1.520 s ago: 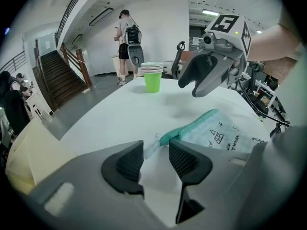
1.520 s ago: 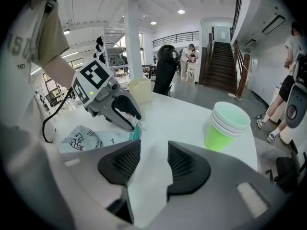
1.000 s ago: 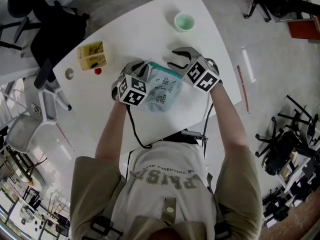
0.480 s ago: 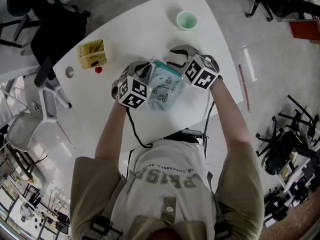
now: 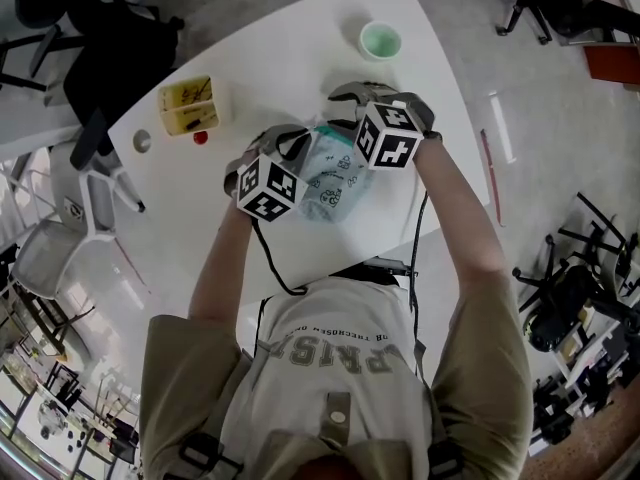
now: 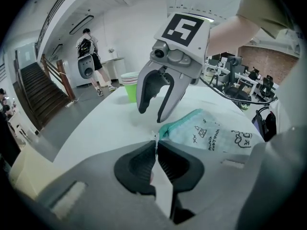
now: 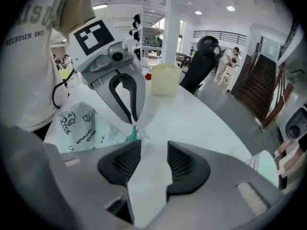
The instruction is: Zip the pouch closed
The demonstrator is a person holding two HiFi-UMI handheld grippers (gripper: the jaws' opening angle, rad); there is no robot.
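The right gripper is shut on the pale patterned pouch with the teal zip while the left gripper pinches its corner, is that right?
No: the right gripper is open, per the right gripper view; the left gripper, just closed, pinches the pouch corner.

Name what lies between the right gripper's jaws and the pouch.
Only bare table, seen in the right gripper view; the left gripper pinches the pouch at its corner.
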